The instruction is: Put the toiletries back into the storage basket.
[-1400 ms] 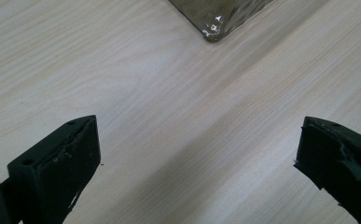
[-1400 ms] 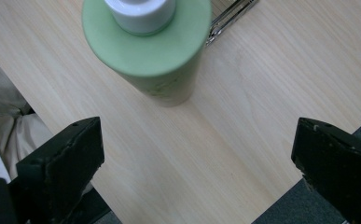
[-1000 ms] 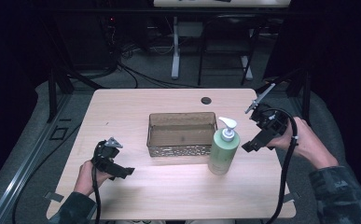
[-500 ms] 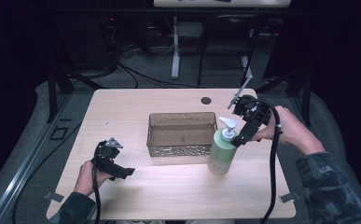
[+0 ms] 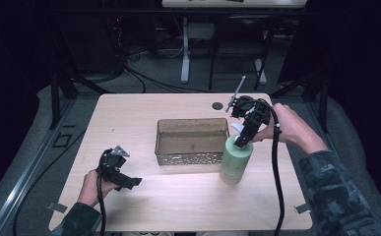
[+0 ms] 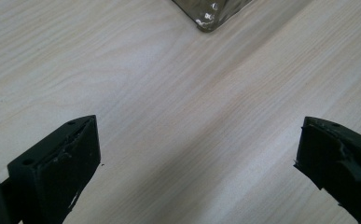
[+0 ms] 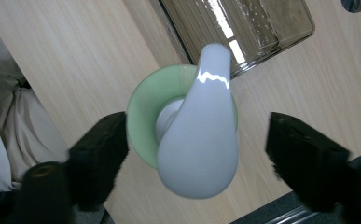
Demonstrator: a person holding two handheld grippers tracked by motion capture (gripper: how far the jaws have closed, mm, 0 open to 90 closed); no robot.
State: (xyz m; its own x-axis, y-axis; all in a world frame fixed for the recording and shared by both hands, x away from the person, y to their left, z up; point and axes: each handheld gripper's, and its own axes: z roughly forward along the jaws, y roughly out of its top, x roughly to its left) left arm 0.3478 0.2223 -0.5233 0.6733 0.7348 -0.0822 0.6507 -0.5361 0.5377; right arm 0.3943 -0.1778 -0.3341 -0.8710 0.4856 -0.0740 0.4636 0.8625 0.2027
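Near the front edge of the table [image 5: 143,206], toward its left corner, the left gripper [image 5: 126,182] rests low over the wood in the person's left hand [image 5: 93,183]. In the left gripper view its 2 black jaws stand wide apart with only bare table between them, and 1 corner of the basket [image 6: 209,13] shows at the top, well apart from the jaws.

Further back, right of the middle, the green pump bottle [image 5: 236,160] stands upright on the table, just beside the right front corner of the basket [image 5: 190,156]. The right gripper [image 5: 241,142] comes down on it from above, held by the right hand [image 5: 289,125]. In the right gripper view the white pump head [image 7: 201,135] and the green shoulder of the bottle [image 7: 141,107] lie between the 2 jaws. The jaws have just been closing, but a gap shows on each side of the pump head, so the pads do not press on it.

The basket is in the middle of the table, and a small dark round spot [image 5: 217,105] lies near the far edge behind it.
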